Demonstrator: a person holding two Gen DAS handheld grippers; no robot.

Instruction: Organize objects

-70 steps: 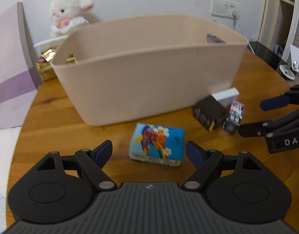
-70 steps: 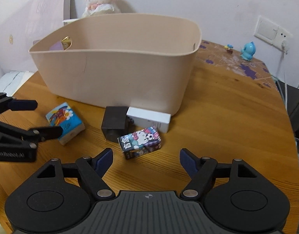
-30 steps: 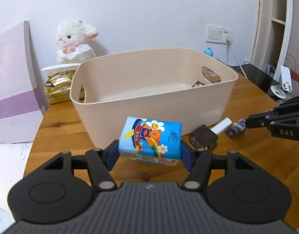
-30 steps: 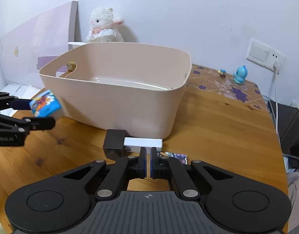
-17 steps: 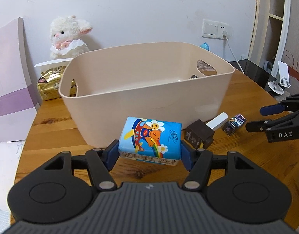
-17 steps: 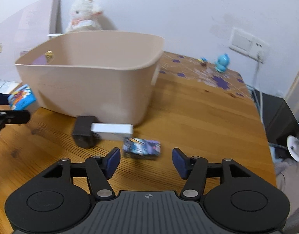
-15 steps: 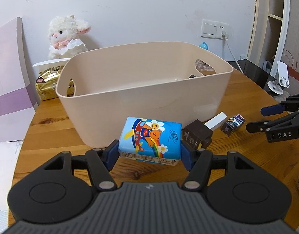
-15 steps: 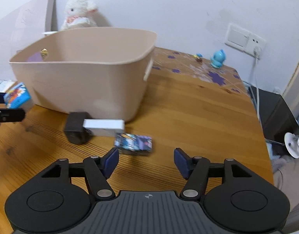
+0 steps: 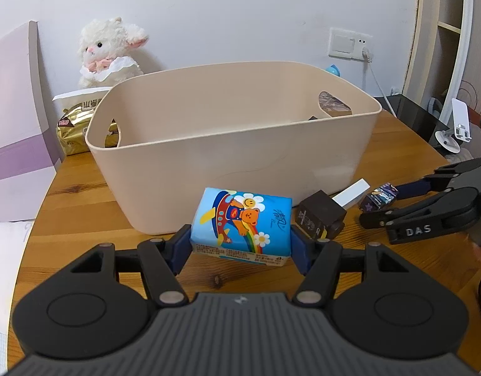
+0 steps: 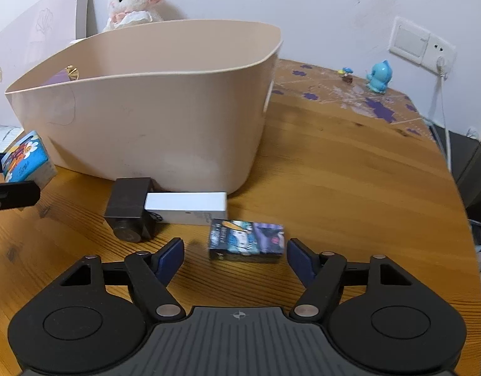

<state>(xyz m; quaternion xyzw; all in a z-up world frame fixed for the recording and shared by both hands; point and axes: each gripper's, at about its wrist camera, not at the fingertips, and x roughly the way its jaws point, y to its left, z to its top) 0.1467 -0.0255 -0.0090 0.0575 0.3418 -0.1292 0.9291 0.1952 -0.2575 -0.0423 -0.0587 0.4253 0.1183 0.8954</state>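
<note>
left wrist view: low over the bench [image 9: 83,194], facing the tub [image 9: 234,156] up close
right wrist view: low, facing the tub's corner from the right
shared: tub, plush lamb [image 9: 108,47]

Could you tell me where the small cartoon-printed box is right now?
In the right wrist view, the cartoon-printed box lies on the wooden table between the open right gripper's fingers, just front-right of the white box.

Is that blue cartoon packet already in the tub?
Not yet. The left claw grips the blue packet outside the beige tub.

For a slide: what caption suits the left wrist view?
Left gripper clamps blue cartoon tissue pack before beige plastic tub.
</note>
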